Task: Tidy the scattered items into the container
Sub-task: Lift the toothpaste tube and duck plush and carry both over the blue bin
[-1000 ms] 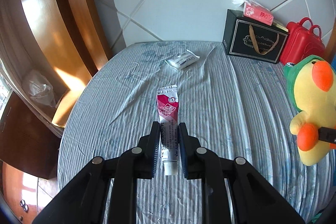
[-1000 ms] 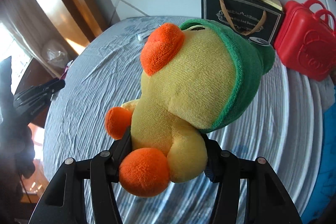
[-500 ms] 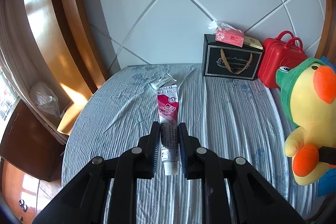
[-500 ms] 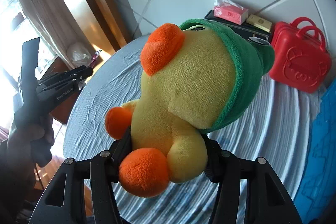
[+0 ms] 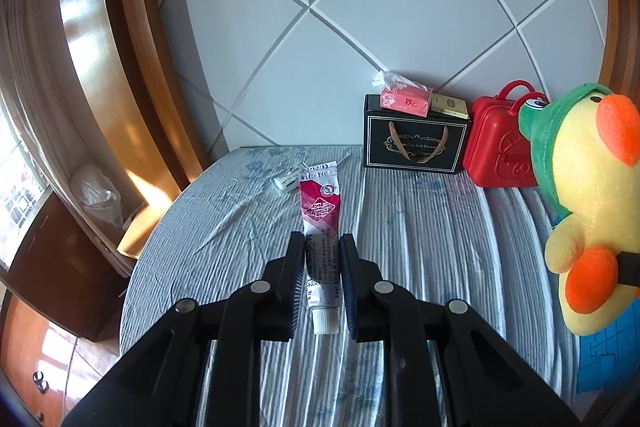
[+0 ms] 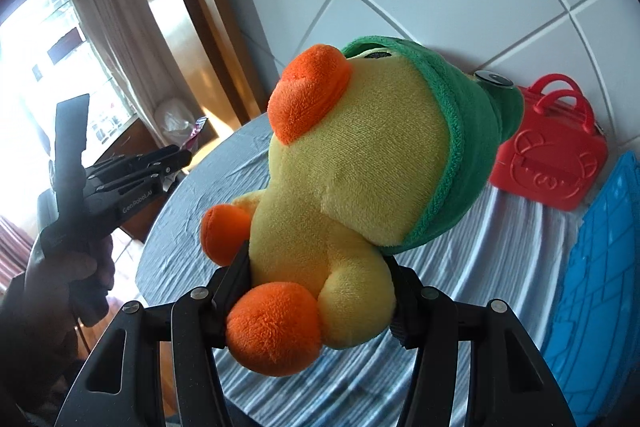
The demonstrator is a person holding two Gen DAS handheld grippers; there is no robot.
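Yellow plush duck (image 6: 352,187) with green hood and orange beak and feet: clamped low on its body in the right claw (image 6: 320,291), lifted clear of the striped bed (image 5: 420,227), head up and away from the camera, beak toward the left of that view

Red-and-white tube (image 5: 322,227): clamped near its cap end in the left claw (image 5: 322,279), jaws pressed together on it; long axis runs straight out along the claw's fingers, cap toward the camera, crimped end forward; also off the bed

Blue container (image 6: 600,267): ribbed plastic, seen at the right edge of the right wrist view and as a corner (image 5: 608,351) at the lower right of the left wrist view; judged to be the place for both items. It lies to the right of both claws, just beside the duck and well apart from the tube, so the right hand is the nearer and would likely drop first; the left must cross over rightward

Small white packet (image 5: 288,181): on the bed, far end, not yet gathered

Black gift bag (image 5: 414,143) and red case (image 5: 500,151): standing against the headboard
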